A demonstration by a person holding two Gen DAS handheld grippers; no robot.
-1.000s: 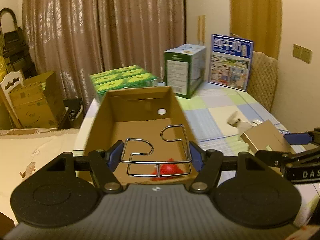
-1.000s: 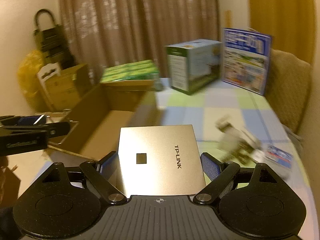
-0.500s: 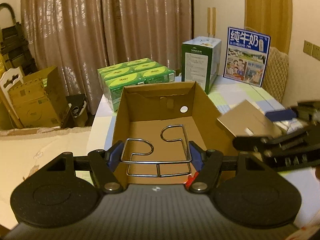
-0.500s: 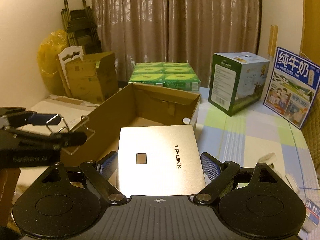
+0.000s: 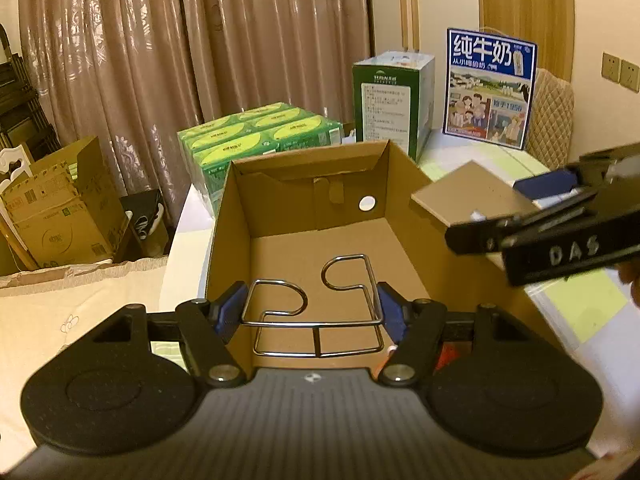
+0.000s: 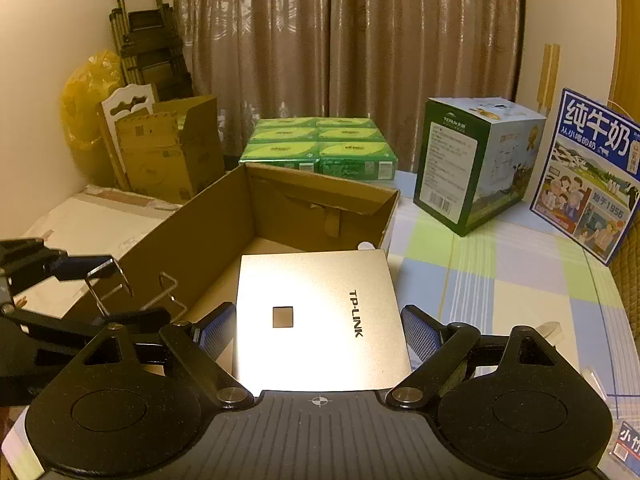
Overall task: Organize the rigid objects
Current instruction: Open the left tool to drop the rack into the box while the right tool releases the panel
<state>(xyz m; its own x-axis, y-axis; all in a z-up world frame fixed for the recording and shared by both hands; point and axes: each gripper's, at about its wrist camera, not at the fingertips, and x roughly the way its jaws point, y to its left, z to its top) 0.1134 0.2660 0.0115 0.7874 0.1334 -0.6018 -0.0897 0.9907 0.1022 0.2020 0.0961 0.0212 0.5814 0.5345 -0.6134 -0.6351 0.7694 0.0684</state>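
Nearer cardboard box (image 5: 404, 184), red item (image 5: 444, 354) mostly hidden behind left tool (image 5: 312, 312).

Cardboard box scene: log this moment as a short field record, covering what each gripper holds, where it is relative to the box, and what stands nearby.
left gripper: shut on wire rack, held over the near end of the cardboard box
right gripper: shut on TP-LINK panel, held over the box's right wall
box interior: bare floor where visible
behind box: green carton pack
right of box on table: green-white carton, blue milk carton
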